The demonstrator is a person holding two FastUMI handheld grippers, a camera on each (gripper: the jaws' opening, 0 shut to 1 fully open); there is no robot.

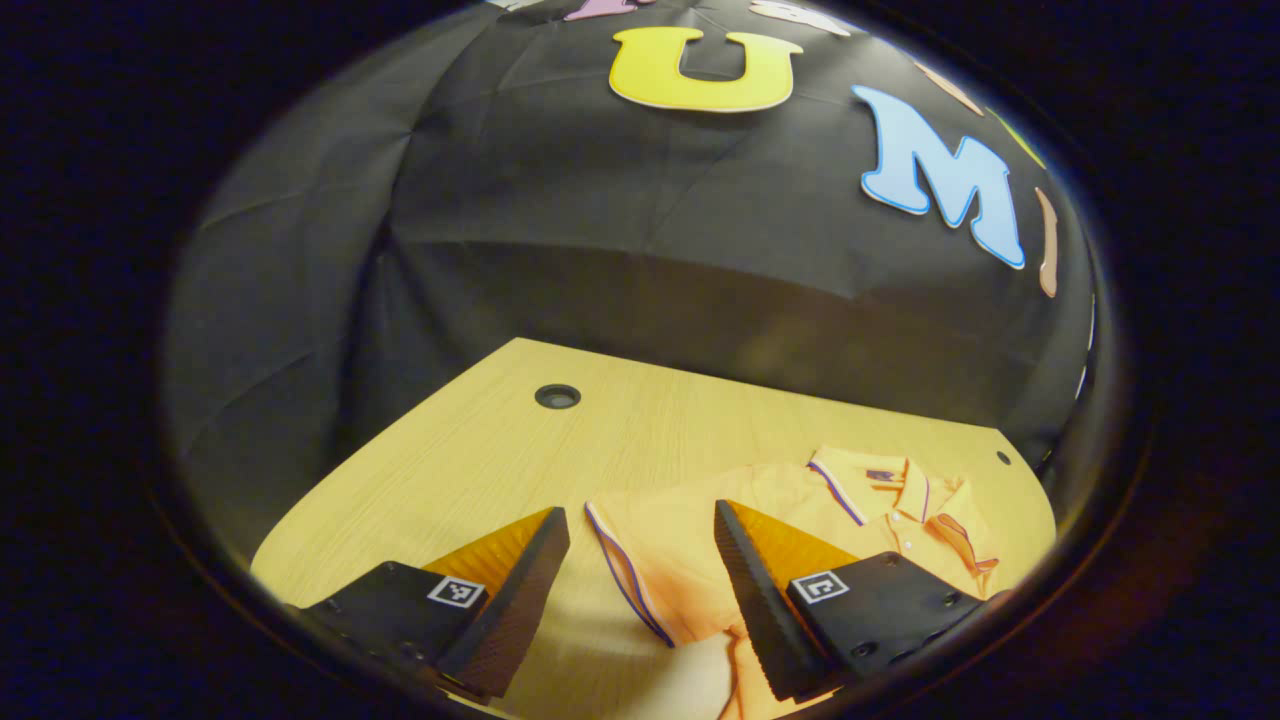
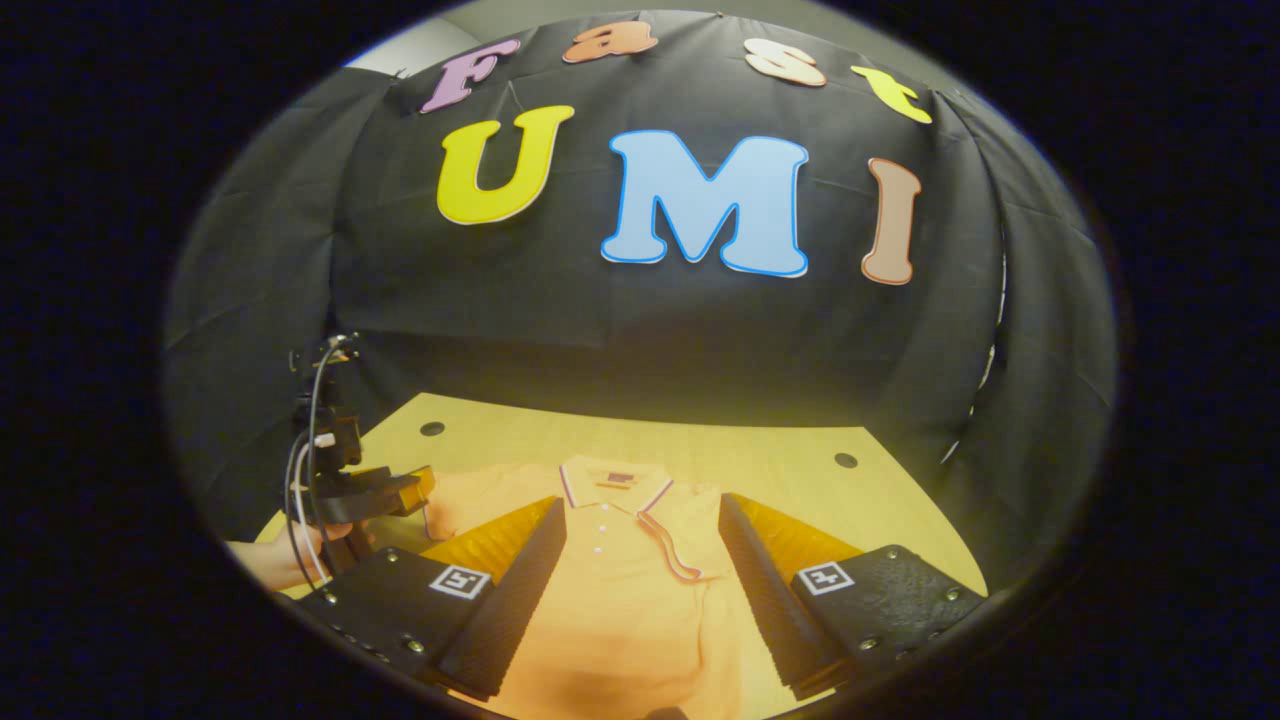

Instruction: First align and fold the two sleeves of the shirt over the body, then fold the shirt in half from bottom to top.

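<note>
- Nearest my lens on the left, the left tongs stand with jaws wide apart and nothing between them, hovering over the sleeve with its striped cuff edge.
- I judge I am holding them there because that sleeve is the first thing to pinch and bring over the body.
- On the other side, the right tongs are also spread and empty, poised above the chest of the shirt, with the button placket between the jaws.
- That shirt lies flat on the bench, face up, collar toward the booth wall, sleeves not yet folded.
- In the right gripper view I see the left tongs off to the left, near the shirt's shoulder, a hand gripping the handle.
</note>
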